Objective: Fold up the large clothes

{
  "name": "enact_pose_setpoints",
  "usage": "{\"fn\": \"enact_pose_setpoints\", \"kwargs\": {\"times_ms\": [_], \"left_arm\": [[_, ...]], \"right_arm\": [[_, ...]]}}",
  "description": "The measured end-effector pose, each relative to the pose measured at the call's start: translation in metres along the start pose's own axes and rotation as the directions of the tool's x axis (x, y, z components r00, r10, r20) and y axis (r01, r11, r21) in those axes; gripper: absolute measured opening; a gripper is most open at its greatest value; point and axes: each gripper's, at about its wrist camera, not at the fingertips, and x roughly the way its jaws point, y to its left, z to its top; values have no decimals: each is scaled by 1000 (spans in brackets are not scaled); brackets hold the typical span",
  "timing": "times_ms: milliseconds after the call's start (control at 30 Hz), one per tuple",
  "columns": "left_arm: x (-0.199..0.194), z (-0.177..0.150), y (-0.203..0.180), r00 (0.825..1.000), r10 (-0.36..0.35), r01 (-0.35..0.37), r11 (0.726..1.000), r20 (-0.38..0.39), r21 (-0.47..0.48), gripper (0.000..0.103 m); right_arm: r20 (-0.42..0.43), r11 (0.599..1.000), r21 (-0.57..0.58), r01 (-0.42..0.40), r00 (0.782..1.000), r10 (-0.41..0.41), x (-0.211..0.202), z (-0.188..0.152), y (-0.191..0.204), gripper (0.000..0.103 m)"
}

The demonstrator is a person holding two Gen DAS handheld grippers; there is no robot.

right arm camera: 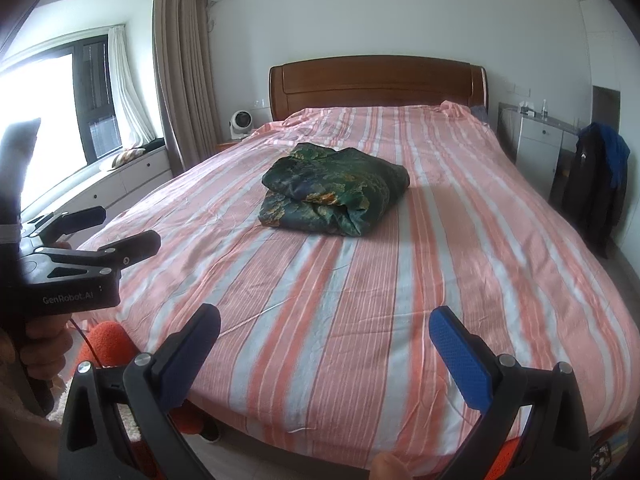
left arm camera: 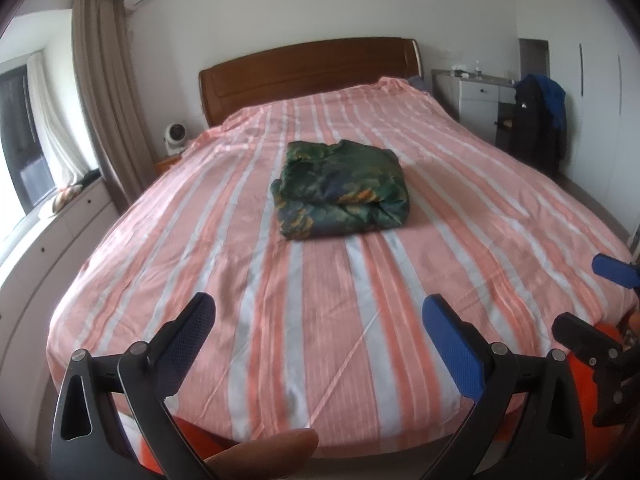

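The bed (left arm camera: 304,320) fills both views, covered edge to edge by a sheet (left arm camera: 460,216) striped lengthwise in salmon pink, white and pale grey, lightly creased near the foot and rumpled at the head below the brown wooden headboard (left arm camera: 308,68). On the sheet, about midway along the bed, lies one folded garment (left arm camera: 340,190), dark green with a floral print in orange and blue, a compact, roughly square bundle.
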Motion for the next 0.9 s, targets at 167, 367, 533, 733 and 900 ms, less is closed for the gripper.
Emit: {"fn": "enact_pose_setpoints", "kwargs": {"times_ms": [167, 367, 533, 733, 900], "left_arm": [[-4, 2, 1, 1000, -8, 8, 1000, -7, -14, 103], [-9, 3, 1, 1000, -26, 26, 999, -8, -28, 103], [-10, 4, 2, 999, -37, 36, 999, -11, -39, 103], [-6, 3, 4, 999, -34, 33, 998, -27, -47, 103], [-7, 3, 4, 999, -33, 31, 999, -29, -44, 103]], "right_arm": [[8, 1000, 2, 2, 1000, -2, -6, 5, 1, 103], [3, 999, -13, 39, 999, -39, -11, 10, 6, 103], [6, 999, -20, 47, 999, -47, -13, 12, 8, 103], [-12, 997, -30, 69, 998, -69, -10, 11, 9, 103], [-19, 996, -25, 80, 997, -80, -10, 12, 7, 103]]}}
